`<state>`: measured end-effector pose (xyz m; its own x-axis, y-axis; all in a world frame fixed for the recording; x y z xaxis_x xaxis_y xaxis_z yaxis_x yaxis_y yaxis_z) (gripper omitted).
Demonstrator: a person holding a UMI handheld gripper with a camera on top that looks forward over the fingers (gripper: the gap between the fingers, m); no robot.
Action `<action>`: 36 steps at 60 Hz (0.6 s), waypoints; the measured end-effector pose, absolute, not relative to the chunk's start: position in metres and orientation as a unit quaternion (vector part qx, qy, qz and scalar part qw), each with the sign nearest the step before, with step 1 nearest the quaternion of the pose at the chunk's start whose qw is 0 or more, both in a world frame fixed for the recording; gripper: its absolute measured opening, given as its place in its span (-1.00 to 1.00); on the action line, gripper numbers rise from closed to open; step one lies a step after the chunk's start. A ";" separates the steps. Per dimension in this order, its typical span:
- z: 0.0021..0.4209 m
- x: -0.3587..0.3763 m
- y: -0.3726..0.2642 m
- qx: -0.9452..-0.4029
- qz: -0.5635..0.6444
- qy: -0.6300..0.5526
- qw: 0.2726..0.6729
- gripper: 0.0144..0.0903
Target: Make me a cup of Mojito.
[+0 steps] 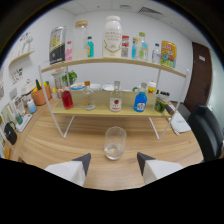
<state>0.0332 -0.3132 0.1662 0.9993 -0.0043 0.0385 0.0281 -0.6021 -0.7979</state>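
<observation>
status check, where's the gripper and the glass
Gripper open, holding nothing. Empty glass upright on the table, just ahead of the fingers. Bottles on the shelf beyond. Nothing in the way.

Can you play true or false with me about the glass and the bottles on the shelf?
1. The clear round drinking glass stands upright on the wooden table. True.
2. The gripper fingers are squeezing the glass. False: the fingers are open, and the glass stands just ahead of them, untouched.
3. A bottle of blue liquid stands on the lower shelf. True.
4. The bottle of red liquid lies tipped over on the table. False: it stands upright on the lower shelf.
5. The glass is full to the brim with a green drink. False: it looks nearly empty, at most something clear at the bottom.
</observation>
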 end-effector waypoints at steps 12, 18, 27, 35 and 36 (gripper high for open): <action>0.172 0.029 -0.326 -0.893 -0.014 -0.012 0.449 0.89; 0.171 0.030 -0.341 -0.895 -0.008 -0.010 0.446 0.89; 0.167 0.053 -0.364 -0.897 -0.005 -0.011 0.441 0.88; 0.168 0.092 -0.373 -0.897 -0.008 -0.017 0.442 0.89; 0.168 0.097 -0.372 -0.897 -0.009 -0.019 0.442 0.89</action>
